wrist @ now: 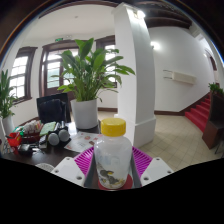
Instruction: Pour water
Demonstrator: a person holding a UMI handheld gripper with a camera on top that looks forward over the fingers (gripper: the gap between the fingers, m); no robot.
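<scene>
A clear plastic bottle (113,158) with a yellow cap stands upright between my gripper's (113,172) two fingers, raised above the tabletop. Both magenta pads (84,160) press against its sides, so the gripper is shut on the bottle. The bottle has a label low on its body and a red base. Its lower part is hidden by the view's bottom. I see no cup or other vessel for water.
A cluttered table (70,143) lies to the left with small objects (38,133) on it. Behind it stand a large potted plant (85,80) in a white pot and a white pillar (135,70). Red stairs (205,112) rise at the far right.
</scene>
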